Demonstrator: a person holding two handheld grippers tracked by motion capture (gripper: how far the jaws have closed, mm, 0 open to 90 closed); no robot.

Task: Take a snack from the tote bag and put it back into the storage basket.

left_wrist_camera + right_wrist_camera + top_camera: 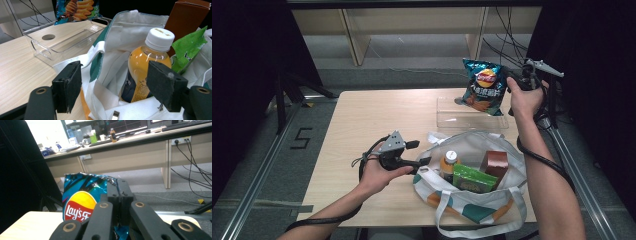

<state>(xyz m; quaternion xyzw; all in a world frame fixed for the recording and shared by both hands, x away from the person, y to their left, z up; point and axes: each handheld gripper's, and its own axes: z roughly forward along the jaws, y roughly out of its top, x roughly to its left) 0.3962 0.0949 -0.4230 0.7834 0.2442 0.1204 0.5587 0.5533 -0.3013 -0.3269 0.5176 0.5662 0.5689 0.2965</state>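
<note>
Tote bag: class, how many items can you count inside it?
3 inside the tote bag: orange juice bottle at left, green packet in the middle, brown box at right. More may be hidden beneath.

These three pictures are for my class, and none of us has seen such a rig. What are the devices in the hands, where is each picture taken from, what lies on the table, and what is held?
A person holds a hand-operated gripper in each hand; each has two black jaws and its own camera. The high view looks down on the table from above the person. The other two views look along each gripper's jaws. On the table stand a clear plastic tray and a white tote bag holding an orange drink bottle, a green packet and a brown box. The right gripper has its jaws shut on a blue crisp bag, holding it upright at the tray's far end. The left gripper holds nothing; its jaws stand open at the bag's rim, facing the bottle.
</note>
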